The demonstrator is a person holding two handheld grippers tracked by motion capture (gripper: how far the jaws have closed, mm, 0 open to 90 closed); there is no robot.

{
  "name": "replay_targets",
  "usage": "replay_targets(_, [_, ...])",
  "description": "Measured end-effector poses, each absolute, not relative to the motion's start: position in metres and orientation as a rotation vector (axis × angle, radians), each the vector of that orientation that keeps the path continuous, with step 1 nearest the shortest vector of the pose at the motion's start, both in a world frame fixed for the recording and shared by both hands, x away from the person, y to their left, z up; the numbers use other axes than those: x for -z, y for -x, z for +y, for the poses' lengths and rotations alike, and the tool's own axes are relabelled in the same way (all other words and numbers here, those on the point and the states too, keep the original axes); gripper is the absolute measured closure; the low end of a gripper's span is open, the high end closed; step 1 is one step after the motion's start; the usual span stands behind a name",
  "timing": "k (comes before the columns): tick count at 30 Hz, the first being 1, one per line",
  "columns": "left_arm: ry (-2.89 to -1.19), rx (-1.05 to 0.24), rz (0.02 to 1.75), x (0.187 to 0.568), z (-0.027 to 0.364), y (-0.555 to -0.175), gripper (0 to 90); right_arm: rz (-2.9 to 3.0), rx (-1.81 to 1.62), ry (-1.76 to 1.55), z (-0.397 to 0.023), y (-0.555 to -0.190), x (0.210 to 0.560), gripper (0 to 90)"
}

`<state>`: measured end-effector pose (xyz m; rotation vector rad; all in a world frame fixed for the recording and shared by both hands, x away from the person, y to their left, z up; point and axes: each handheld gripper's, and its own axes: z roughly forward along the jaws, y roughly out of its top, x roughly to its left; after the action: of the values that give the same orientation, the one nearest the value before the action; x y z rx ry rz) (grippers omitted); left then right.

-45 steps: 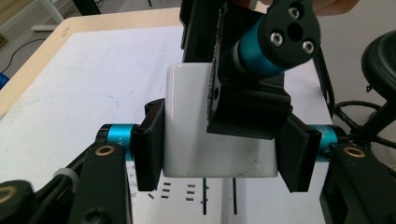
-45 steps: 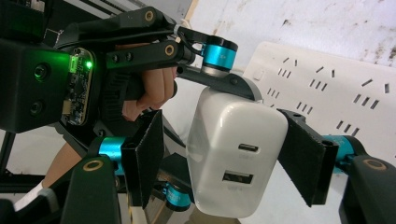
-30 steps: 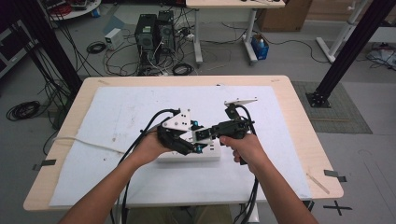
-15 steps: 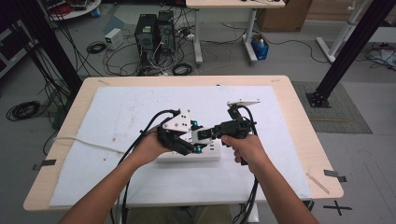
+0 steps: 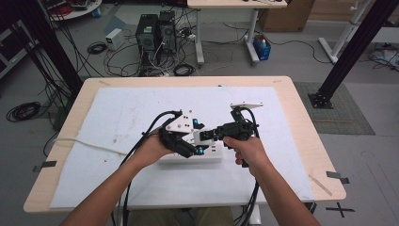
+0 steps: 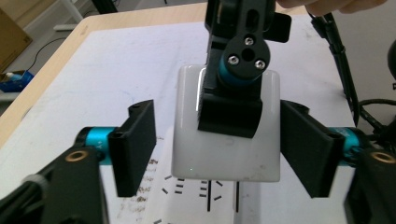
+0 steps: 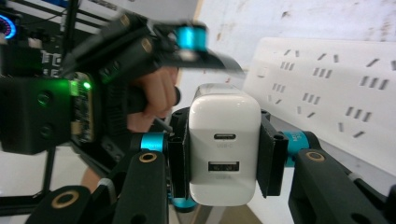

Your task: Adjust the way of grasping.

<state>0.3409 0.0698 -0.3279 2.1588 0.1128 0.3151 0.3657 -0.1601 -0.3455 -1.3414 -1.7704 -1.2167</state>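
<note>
1. Right gripper (image 7: pixel 224 154): jaws clamped on the charger (image 7: pixel 224 144), one pad on each flank, ports facing its camera.
2. Left gripper (image 6: pixel 217 144): jaws have just been opening; they now stand clear on either side of the charger, which sits between them untouched.
3. Charger hangs just above the strip (image 5: pixel 190 153).
4. Risk: the grip is now one-handed, so a tilt could bring the prongs down askew and miss the slots.
5. Left gripper view shows the slots below the charger; right gripper view shows the ports and pad contact; high view hides both.
</note>
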Motion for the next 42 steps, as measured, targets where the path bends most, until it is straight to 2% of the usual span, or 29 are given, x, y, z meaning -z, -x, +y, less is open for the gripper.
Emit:
replay_targets(3, [-2.174, -0.308, 0.142, 0.329, 0.072, -0.343, 22.2, -1.784, 1.242, 1.354, -0.163, -0.366, 0.345, 62.6])
replay_targets(10, [-2.175, -0.272, 0.201, 0.329, 0.080, -0.347, 21.9, -1.794, 1.272, 1.353, -0.171, -0.369, 0.345, 62.5])
replay_targets(13, [-2.175, -0.238, 0.259, 0.329, 0.087, -0.349, 17.2, -1.831, 1.301, 1.350, -0.174, -0.370, 0.344, 62.5])
replay_targets(18, [-2.197, -0.200, 0.342, 0.327, 0.104, -0.353, 17.2, -2.016, 1.276, 1.376, -0.179, -0.369, 0.337, 62.5])
replay_targets(26, [-2.328, -0.173, 0.465, 0.324, 0.131, -0.356, 17.2, -2.183, 1.236, 1.397, -0.185, -0.368, 0.323, 62.5])
replay_targets(42, [-2.543, -0.192, 0.616, 0.315, 0.184, -0.361, 17.2, -2.529, 1.033, 1.425, -0.203, -0.368, 0.284, 62.4])
